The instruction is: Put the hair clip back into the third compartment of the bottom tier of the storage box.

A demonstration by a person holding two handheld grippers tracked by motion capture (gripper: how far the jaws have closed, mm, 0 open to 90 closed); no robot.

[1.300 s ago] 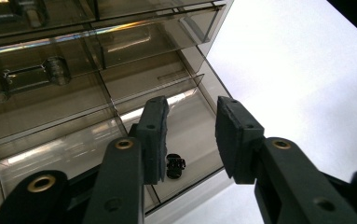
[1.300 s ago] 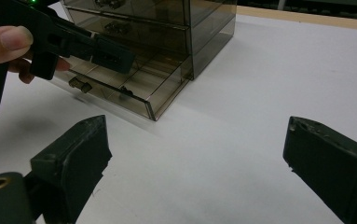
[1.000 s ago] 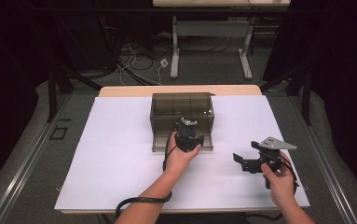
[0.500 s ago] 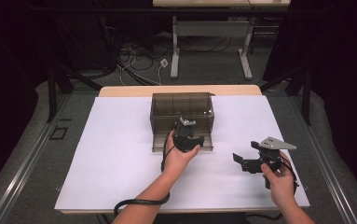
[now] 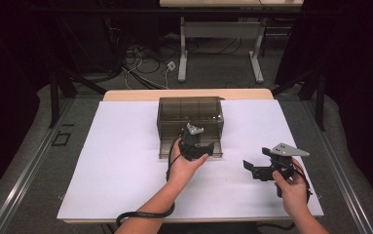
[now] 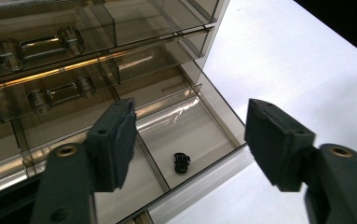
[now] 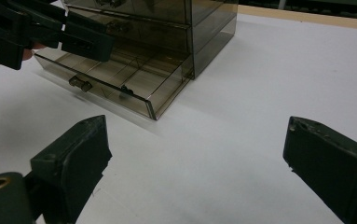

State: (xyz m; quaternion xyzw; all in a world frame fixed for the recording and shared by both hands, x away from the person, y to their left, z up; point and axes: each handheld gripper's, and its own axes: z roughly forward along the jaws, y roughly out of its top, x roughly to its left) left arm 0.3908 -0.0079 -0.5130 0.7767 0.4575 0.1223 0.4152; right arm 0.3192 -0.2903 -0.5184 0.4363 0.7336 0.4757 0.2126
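White table, black part in drawer

Left gripper over smoky clear plastic drawer box, jaws just opening, nothing between; right gripper well right of box, jaws wide apart.

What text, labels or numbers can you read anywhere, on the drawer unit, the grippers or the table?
None: no readable text.
The smoked plastic drawer unit carries no label.
The small black part in the open bottom drawer shows no marking.
The left gripper and right gripper are plain black.
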